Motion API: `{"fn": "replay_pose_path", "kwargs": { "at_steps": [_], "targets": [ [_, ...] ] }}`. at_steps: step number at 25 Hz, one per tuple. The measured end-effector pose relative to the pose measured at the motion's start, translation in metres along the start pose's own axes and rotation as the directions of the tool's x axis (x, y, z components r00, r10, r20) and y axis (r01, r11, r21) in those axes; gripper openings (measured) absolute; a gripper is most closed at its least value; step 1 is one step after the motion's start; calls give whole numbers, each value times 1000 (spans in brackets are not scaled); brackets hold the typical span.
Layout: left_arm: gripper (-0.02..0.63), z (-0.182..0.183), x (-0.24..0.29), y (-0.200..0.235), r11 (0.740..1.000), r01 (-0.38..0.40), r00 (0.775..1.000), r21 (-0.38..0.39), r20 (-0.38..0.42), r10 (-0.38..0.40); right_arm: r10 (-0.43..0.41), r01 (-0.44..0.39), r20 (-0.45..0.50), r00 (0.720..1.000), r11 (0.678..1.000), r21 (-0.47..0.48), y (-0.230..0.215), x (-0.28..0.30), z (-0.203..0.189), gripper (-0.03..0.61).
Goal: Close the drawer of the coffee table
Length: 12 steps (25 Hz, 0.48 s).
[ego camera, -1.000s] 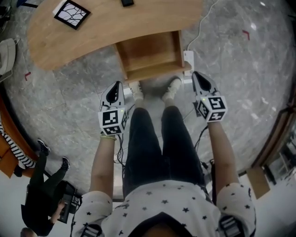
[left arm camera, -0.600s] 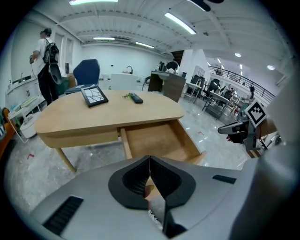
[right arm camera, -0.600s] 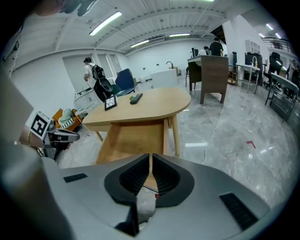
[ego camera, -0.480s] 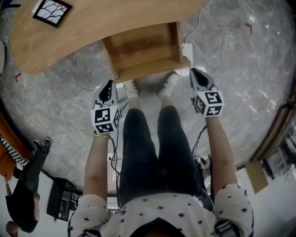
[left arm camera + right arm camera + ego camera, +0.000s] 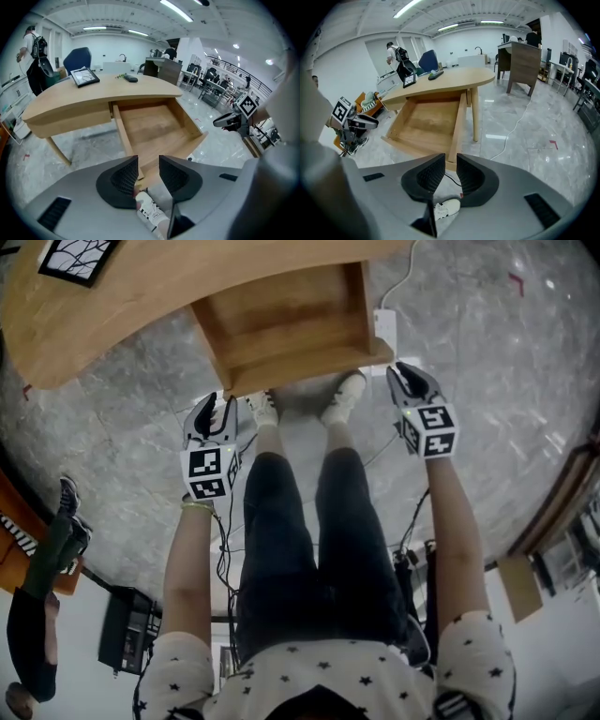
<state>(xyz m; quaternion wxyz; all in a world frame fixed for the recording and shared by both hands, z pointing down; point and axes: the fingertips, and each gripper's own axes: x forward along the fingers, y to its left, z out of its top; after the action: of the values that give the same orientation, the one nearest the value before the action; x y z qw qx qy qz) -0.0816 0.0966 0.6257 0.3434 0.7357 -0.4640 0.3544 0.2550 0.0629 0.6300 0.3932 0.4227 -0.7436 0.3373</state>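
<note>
The wooden coffee table (image 5: 141, 296) has its drawer (image 5: 286, 324) pulled out toward me, empty inside. My left gripper (image 5: 214, 412) hangs just off the left corner of the drawer front (image 5: 300, 371). In the left gripper view the jaws of the left gripper (image 5: 148, 168) are opening, nothing between them, the drawer (image 5: 154, 126) beyond. My right gripper (image 5: 401, 373) sits at the front's right corner. Its jaws (image 5: 451, 171) are opening too, a narrow gap with nothing in it, and the drawer (image 5: 426, 122) lies ahead.
My white shoes (image 5: 263, 409) stand on the marble floor right under the drawer front. A white power strip (image 5: 384, 329) with its cable lies right of the drawer. A framed picture (image 5: 75, 257) lies on the table. A bystander (image 5: 37, 615) and a black case (image 5: 127, 629) are at the left.
Both grippers have sunk and drawn in toward the drawer front's two corners. The table and drawer fill more of the head view. The bystander at the left has shifted.
</note>
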Motion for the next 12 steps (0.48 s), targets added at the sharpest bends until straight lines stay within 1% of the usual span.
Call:
{"fn": "replay_pose_path", "kwargs": {
  "at_steps": [2,4,7,10,12],
  "targets": [
    [149,-6,4,-1,1000,11,1000,14,-22,-11,6,-6,-28,1000,1000,-10,-1,4,-7,82],
    [186,-12,8,-3,999,27,999,38,-46,-26,17,-18,-55,998,999,-30,-1,8,-13,106],
    [222,-22,15,-4,996,50,995,69,-87,-44,41,-47,-94,995,997,-68,0,15,-20,158],
    [240,-33,23,-2,995,67,990,67,-125,-58,54,-70,-128,990,990,-122,0,24,-23,197],
    [254,-39,28,-1,995,75,987,64,-147,-65,55,-80,-165,985,986,-147,0,28,-26,208]
  ]
}}
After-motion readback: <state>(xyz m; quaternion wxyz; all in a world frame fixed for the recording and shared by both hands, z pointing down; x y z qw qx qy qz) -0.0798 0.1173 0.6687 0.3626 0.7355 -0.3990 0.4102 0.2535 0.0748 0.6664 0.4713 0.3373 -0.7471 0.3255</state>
